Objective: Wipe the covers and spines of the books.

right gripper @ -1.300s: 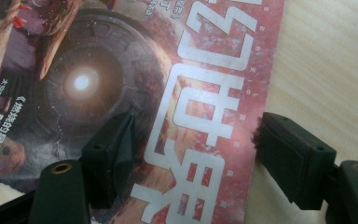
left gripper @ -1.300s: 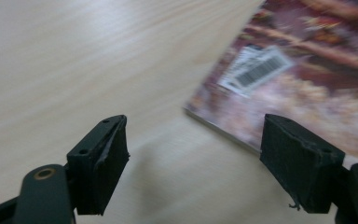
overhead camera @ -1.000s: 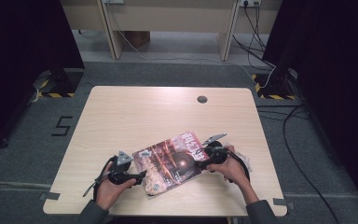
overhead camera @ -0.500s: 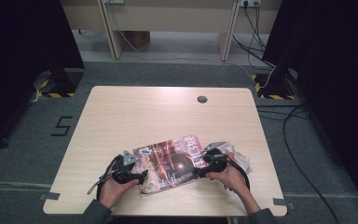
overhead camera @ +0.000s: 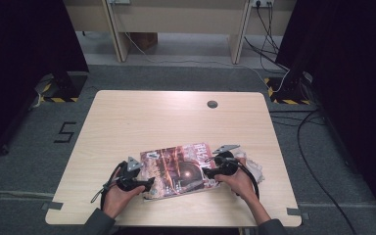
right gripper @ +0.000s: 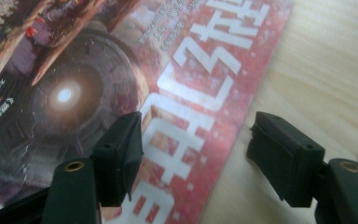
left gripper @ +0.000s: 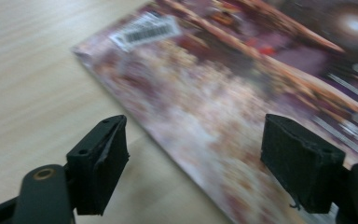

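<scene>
A magazine [overhead camera: 178, 170] is lying flat on the table [overhead camera: 142, 122], near the edge closest to the person. The left gripper [overhead camera: 147, 184] is sitting at the magazine's left edge, its jaws standing wide apart and straddling that edge [left gripper: 168, 140], one over bare wood, the other over the cover. The right gripper [overhead camera: 206, 172] is sitting at the magazine's right edge, jaws likewise spread across the red title strip [right gripper: 200, 107] and gripping nothing. A crumpled pale thing [overhead camera: 254, 169] is lying just right of the magazine, behind the right hand [overhead camera: 237, 181].
</scene>
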{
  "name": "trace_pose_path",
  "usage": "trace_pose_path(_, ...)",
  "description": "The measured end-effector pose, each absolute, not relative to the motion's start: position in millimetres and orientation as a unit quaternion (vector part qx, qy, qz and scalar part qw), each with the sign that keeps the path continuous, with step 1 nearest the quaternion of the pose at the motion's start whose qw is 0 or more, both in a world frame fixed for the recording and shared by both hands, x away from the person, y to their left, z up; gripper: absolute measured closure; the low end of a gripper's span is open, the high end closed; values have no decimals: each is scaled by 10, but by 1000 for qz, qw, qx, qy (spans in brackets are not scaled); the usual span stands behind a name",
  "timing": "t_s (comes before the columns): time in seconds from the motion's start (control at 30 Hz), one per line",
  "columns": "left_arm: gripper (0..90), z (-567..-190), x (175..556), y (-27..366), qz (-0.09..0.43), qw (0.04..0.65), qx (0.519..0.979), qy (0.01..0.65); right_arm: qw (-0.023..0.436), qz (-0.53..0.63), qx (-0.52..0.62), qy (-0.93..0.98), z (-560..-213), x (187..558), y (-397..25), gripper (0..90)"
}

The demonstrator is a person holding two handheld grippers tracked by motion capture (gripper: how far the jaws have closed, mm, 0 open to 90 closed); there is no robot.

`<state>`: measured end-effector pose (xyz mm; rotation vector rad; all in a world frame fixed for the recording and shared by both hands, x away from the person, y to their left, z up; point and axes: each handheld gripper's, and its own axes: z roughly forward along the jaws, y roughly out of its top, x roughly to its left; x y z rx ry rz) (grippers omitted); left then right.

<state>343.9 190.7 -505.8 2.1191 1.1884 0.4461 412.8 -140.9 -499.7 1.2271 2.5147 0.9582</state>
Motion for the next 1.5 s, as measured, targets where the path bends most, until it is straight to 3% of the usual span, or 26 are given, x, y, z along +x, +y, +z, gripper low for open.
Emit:
trace_pose_path(0.3,186,-5052,3164,1713,175,327,834,408,104,315,399,855,-4984,4088,-1330,339)
trace_pose_path(0.7,168,-5040,3408,2021,219,296,820,438,126,284,354,882,-4927,3703,-1184,352)
trace_pose_path(0.8,165,-5041,3505,2099,227,292,812,452,117,288,338,888,-4911,3646,-1151,437)
trace_pose_path(0.93,164,-5036,3620,2173,242,281,807,460,125,313,338,879,-4869,3701,-1162,429)
trace_pose_path(1.13,221,-5023,3586,2170,211,318,794,474,121,336,351,866,-4851,3886,-1200,441)
trace_pose_path(1.5,195,-5017,3215,1734,176,334,833,404,122,339,369,857,-4873,4211,-1192,407)
